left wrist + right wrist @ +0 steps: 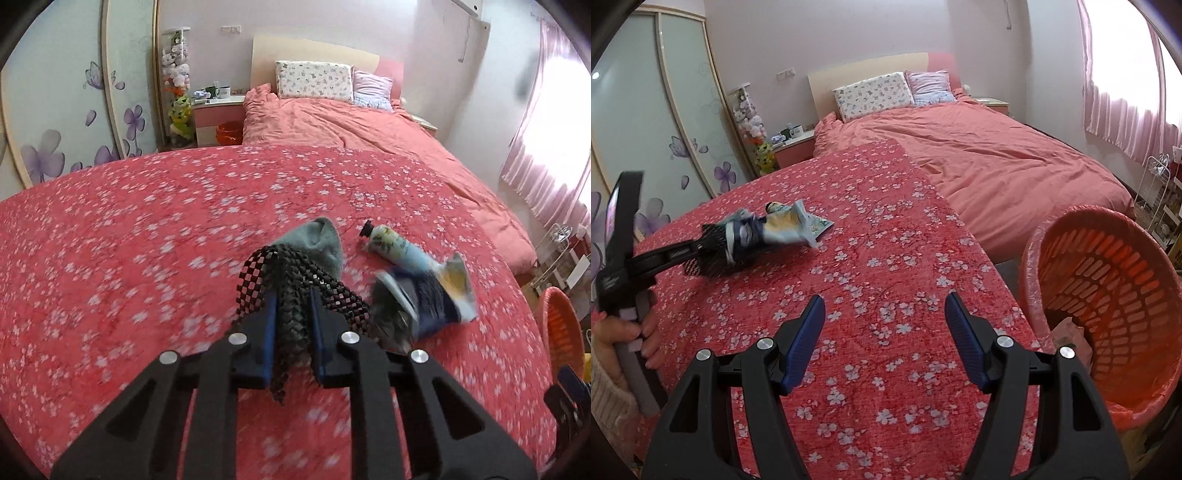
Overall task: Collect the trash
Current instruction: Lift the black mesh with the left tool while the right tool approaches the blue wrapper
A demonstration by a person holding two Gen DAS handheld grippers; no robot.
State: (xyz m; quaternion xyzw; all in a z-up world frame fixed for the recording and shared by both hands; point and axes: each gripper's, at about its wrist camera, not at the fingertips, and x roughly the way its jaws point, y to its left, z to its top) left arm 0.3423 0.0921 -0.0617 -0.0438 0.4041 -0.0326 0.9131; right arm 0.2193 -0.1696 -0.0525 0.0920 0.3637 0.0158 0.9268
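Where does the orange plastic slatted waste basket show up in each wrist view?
Left wrist view: the orange plastic slatted waste basket is cut off at the right edge, beside the flowered red bedspread.
Right wrist view: it fills the lower right, tilted with its mouth toward the camera, right of the open right gripper.
Shared landmark: the floral white pillow at the headboard.

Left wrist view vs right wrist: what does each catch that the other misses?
Left wrist only: the left gripper shut on the black mesh mat, a teal cloth behind it, and the hand-cream tube in full.

Right wrist only: the right gripper open over the floral bedspread, the inside of the orange basket, and the person's left hand.

Both: the blurred wrapper, pillows, bedside table.
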